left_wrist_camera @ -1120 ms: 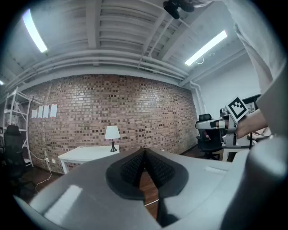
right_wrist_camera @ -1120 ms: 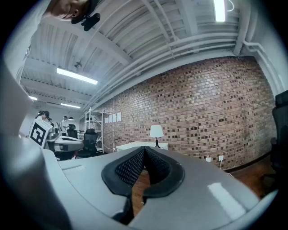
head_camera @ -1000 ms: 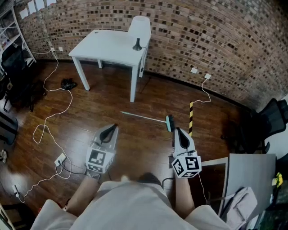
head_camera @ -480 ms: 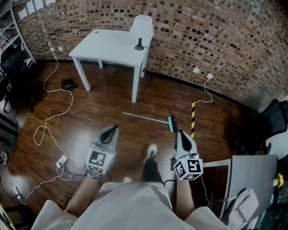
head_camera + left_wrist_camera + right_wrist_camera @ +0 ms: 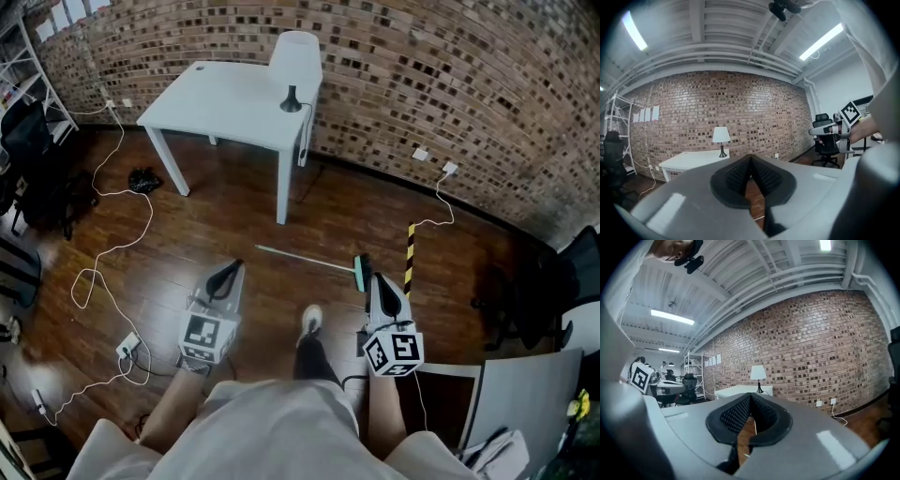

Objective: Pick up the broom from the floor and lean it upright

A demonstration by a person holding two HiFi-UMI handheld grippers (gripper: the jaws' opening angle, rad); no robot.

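The broom (image 5: 309, 259) lies flat on the wooden floor in the head view, its thin pale handle pointing left and its teal head (image 5: 359, 274) at the right end. My right gripper (image 5: 373, 277) hangs high over the floor, its tip lined up beside the broom head in the picture; its jaws are shut with nothing between them (image 5: 750, 394). My left gripper (image 5: 236, 264) is held level to the left of the handle's tip, also shut and holding nothing (image 5: 750, 157). Both gripper views look out level at the brick wall; neither shows the broom clearly.
A white table (image 5: 225, 98) with a lamp (image 5: 295, 61) stands against the brick wall beyond the broom. White cables (image 5: 112, 281) and a power strip (image 5: 127, 349) lie at the left. A yellow-black strip (image 5: 410, 258) lies right of the broom head. My foot (image 5: 312, 323) is stepping forward.
I have walked forward toward the broom with both grippers carried ahead; the broom head now lies right by the right gripper's tip in the picture. A foot has come into view.
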